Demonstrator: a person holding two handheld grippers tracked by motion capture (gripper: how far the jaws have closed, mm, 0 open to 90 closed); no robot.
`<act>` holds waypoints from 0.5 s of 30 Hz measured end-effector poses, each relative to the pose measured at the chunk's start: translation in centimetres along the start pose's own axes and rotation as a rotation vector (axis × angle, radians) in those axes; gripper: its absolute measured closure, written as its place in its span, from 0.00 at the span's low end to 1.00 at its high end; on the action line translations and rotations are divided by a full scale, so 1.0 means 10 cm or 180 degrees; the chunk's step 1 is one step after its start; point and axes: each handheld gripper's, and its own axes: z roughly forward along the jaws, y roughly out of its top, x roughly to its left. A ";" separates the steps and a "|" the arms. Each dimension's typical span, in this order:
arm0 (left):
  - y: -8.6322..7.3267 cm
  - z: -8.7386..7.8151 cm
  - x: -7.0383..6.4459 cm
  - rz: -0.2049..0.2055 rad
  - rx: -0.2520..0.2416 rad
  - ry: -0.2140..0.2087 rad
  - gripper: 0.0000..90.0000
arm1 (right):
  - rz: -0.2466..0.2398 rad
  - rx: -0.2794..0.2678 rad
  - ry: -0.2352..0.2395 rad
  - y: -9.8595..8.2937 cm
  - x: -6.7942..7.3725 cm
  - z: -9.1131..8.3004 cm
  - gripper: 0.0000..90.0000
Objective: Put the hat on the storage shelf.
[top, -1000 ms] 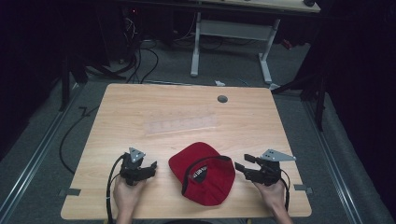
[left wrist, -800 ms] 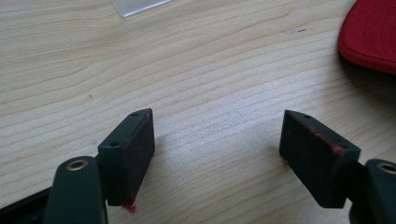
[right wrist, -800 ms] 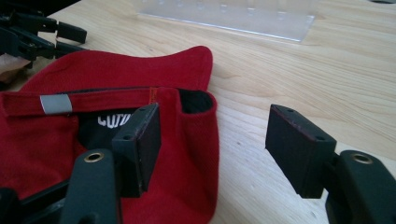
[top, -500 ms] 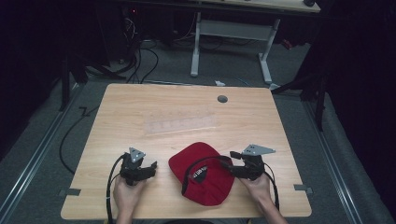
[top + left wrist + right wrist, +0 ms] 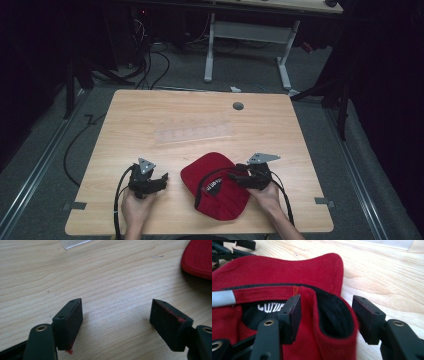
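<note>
a: lying upside down on the table (image 5: 150, 115), near its front edge, is a red cap (image 5: 216, 186), its black lining and a white label facing up.

b: where are the grippers?

a: the right gripper (image 5: 236, 178) is at the cap's right side, held by a hand (image 5: 265, 196) coming in from the bottom of the high view. in the right gripper view its jaws stand apart around the cap's rim (image 5: 329, 315): one jaw is inside the cap against the red fabric, the other is outside over the wood, just beside the rim. they are spread, not pinching it.

b: and the left one?

a: the left gripper (image 5: 161, 181) rests low over the table to the left of the cap, apart from it. in the left gripper view its jaws are wide apart with bare wood between them, holding nothing; the cap's edge (image 5: 198, 258) shows at the upper right.

b: anything else on the table?

a: a clear plastic sheet (image 5: 195, 133) lies flat near the middle, behind the cap, and a small dark round plug (image 5: 238, 106) sits near the far edge.
</note>
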 end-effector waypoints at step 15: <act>0.00 0.01 0.00 0.0013 0.0020 -0.0007 0.28 | -0.0017 0.0161 0.0345 0.02 -0.04 0.13 0.81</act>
